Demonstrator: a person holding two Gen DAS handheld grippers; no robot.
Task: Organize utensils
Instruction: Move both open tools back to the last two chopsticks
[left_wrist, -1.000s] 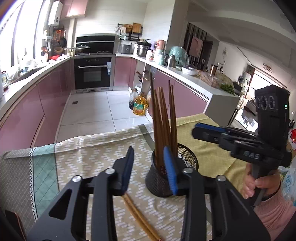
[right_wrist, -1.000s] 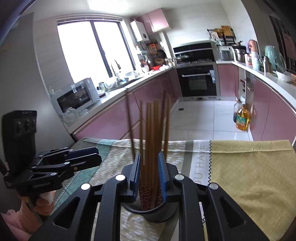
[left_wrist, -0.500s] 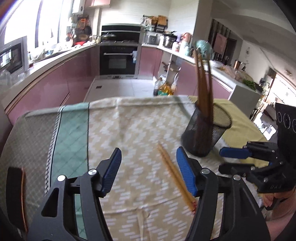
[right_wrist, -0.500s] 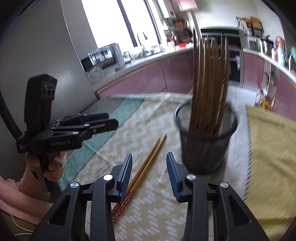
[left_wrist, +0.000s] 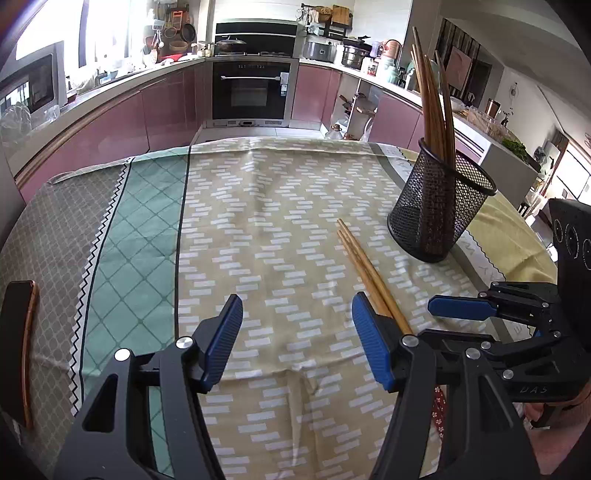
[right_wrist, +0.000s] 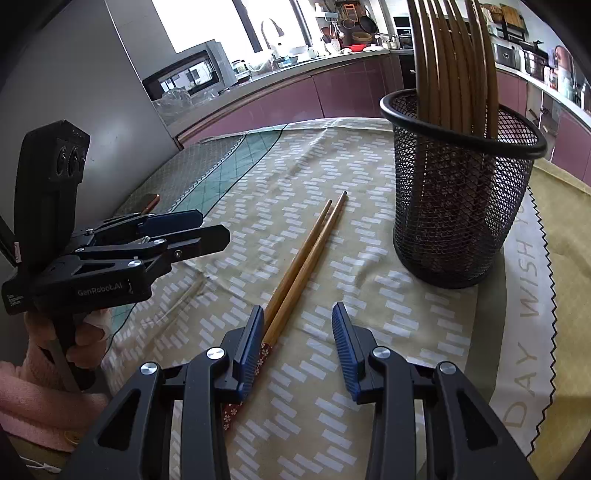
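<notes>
Mesh holder (right_wrist: 461, 192) upright, holding chopstick bundle (right_wrist: 454, 62); loose pair (right_wrist: 303, 258) beside.

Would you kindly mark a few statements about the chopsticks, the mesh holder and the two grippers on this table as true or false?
1. A pair of light wooden chopsticks lies flat on the patterned tablecloth. True.
2. The round black wire-mesh holder is empty. False: it holds a bundle of darker brown chopsticks standing upright.
3. The right gripper is clamped on the loose pair. False: its jaws are open, and the pair's red patterned end lies beside the left blue pad, ungripped.
4. The left gripper is open with nothing between its pads. True.
5. The mesh holder has tipped onto its side. False: it stands upright on the cloth.
</notes>
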